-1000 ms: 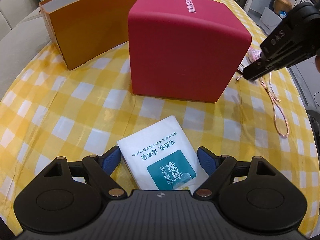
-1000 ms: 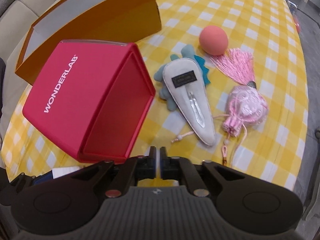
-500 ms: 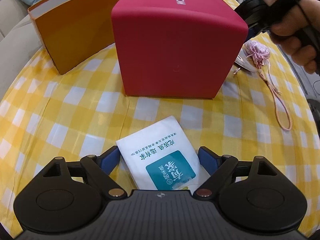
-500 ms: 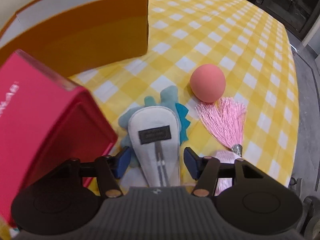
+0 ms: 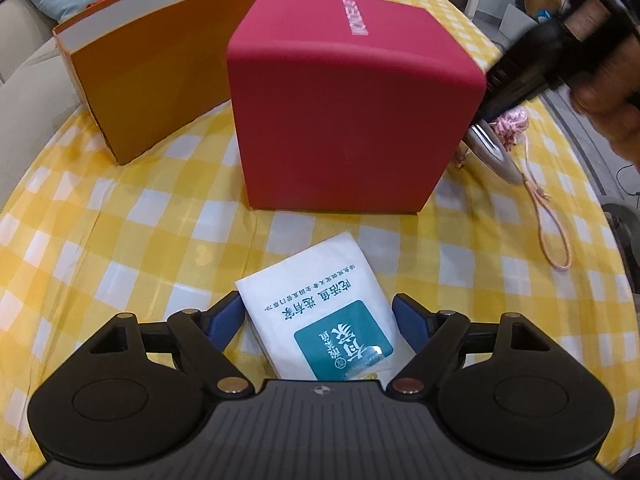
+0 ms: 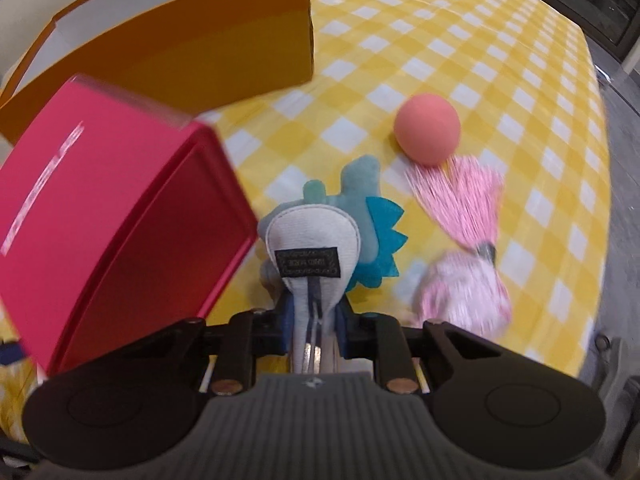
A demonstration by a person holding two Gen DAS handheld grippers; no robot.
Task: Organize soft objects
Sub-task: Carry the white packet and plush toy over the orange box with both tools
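My right gripper [image 6: 314, 316] is shut on a white carrot-shaped felt pouch [image 6: 312, 248] with a black label; its tip shows in the left wrist view [image 5: 494, 152]. Under the pouch lies a teal plush toy [image 6: 376, 220]. A pink ball [image 6: 427, 130] and a pink tassel charm [image 6: 464, 280] lie to its right. A red box [image 5: 348, 100] lies on its side, its opening [image 6: 152, 264] left of the pouch. My left gripper [image 5: 318, 316] is open around a white tissue packet [image 5: 324, 316] lying on the checked cloth.
An orange open box [image 5: 160, 68] stands behind the red box, also seen in the right wrist view [image 6: 180, 52]. A pink cord loop [image 5: 548, 232] lies on the cloth right of the red box. The table edge runs along the right.
My right gripper opened, moved forward over the felt pouch and has now shut on it. My left gripper has stayed open around the tissue packet.
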